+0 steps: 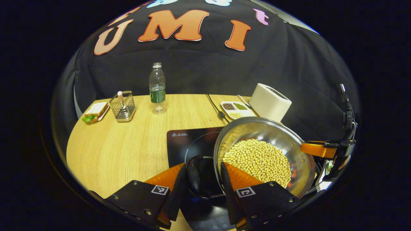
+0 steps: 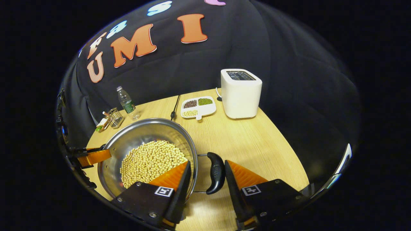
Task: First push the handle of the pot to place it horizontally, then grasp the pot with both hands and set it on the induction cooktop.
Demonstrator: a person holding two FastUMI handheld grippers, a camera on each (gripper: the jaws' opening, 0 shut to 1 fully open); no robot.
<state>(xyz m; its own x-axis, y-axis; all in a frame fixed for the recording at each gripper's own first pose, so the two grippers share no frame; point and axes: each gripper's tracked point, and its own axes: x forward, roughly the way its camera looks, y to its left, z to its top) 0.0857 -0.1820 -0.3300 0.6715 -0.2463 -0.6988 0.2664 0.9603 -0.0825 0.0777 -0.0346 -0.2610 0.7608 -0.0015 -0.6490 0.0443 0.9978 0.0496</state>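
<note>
A steel pot (image 1: 282,134) full of soybeans (image 1: 257,158) hangs between both grippers, its left part over the black induction cooktop (image 1: 189,141). My left gripper (image 1: 203,165) straddles the pot's black side handle (image 1: 196,175): one finger is outside the handle, the other inside the rim over the beans, and both press in. In the right gripper view my right gripper (image 2: 207,162) holds the opposite black handle (image 2: 215,173) and the pot (image 2: 141,133) rim in the same way. Each view also shows the other gripper on the pot's far side: the right gripper (image 1: 318,149) and the left gripper (image 2: 94,157).
On the round wooden table (image 1: 128,144) stand a water bottle (image 1: 157,89), a wire utensil holder (image 1: 123,107) and a sandwich plate (image 1: 94,112) at the back left. A divided bean dish (image 2: 197,107), a white toaster (image 2: 240,94) and a black cable (image 1: 216,109) are at the back right.
</note>
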